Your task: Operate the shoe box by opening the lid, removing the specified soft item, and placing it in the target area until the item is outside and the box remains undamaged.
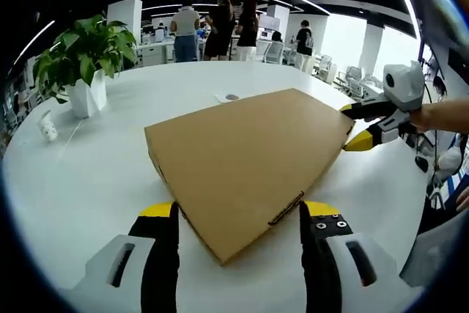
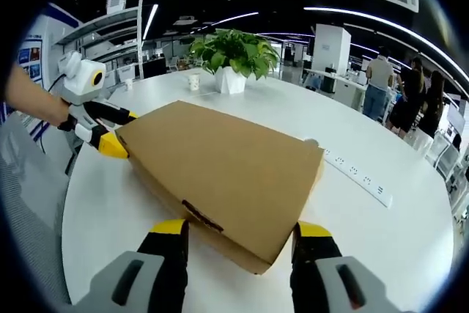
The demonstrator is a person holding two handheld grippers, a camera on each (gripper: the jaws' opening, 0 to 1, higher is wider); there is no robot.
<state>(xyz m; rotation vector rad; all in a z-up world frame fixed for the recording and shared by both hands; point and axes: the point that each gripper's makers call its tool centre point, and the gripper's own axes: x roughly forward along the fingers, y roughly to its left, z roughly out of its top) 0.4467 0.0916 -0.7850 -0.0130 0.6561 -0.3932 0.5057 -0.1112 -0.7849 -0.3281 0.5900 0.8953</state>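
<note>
Two grippers: my left gripper (image 1: 238, 214) & right gripper (image 2: 239, 236) both open, each straddling a corner of the flat brown cardboard shoe box (image 1: 245, 159) mid white round bench (image 1: 88, 174), lid shut.

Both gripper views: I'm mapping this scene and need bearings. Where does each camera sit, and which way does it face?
Left gripper view: rides the left gripper, facing the closed shoe box; the right gripper and a forearm enter at right.
Right gripper view: rides the right gripper at the opposite end, facing back; the left gripper and an arm show at left.
Shared: box, potted plant, white table.
</note>
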